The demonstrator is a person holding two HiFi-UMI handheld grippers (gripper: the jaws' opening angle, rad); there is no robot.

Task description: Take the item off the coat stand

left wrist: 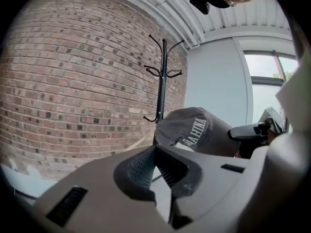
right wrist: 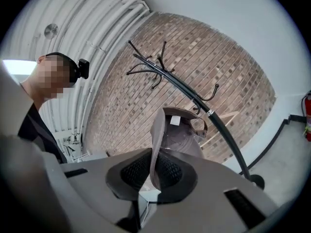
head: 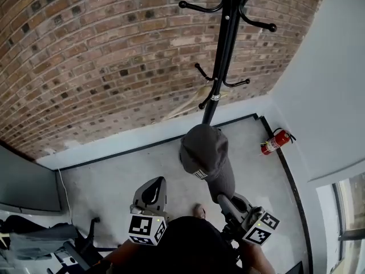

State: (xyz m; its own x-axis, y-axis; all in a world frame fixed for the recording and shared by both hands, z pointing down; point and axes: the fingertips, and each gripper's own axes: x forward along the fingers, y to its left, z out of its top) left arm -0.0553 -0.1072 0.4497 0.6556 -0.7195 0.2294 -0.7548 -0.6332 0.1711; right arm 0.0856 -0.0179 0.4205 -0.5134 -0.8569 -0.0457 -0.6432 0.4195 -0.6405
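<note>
Grey jaws of the right gripper (right wrist: 154, 171) pinch the brim of the dark grey cap (head: 204, 150). The cap hangs in the air just in front of the black coat stand (head: 219, 73), touching none of its hooks. The left gripper (left wrist: 156, 171) is squeezed shut with nothing in it, beside the cap. A brick wall (head: 102, 56) is behind the stand. A red fire extinguisher (head: 275, 142) sits to the stand's right.
</note>
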